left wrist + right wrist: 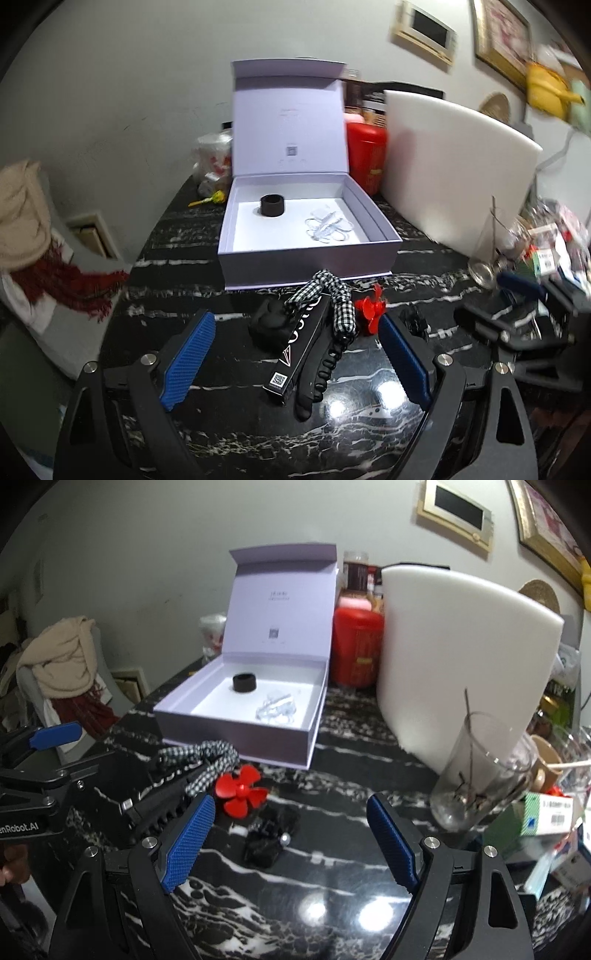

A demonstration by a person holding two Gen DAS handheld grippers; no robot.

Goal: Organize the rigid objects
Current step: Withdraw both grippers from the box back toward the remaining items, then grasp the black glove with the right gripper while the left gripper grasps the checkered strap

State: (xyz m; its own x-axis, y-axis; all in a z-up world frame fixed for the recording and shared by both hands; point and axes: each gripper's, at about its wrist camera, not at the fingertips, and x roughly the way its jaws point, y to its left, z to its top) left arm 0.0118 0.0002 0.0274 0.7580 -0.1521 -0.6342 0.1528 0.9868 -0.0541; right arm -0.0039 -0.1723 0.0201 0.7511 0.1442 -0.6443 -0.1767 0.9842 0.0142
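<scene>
The pale box point(310, 254) stands with its lid up at the far side of the dark marble table point(369, 398), and it already holds a black ring point(272, 205) and a clear plastic piece point(327, 227); the things that I judge are yet to go in lie in a loose heap on the table just in front of it. The left gripper point(295, 362) points straight at that heap with its jaws wide apart, clamped on nothing, and between its blue pads point(190, 360) lies a long black carton point(299, 349), its long axis running away from the gripper toward the box, a touch tilted to the right. Beside the carton on its right lies a black hair clip point(321, 373) with a checked bow point(332, 295), parallel to it, and on its left a small black lump point(267, 326). The red fan blade point(242, 788) sits just right of the bow. The right gripper point(291, 842) is also spread wide and empty, and a small black clip point(267, 836) lies on the table straight ahead between its fingers, so the right hand is the nearer for that one and the left for the carton
</scene>
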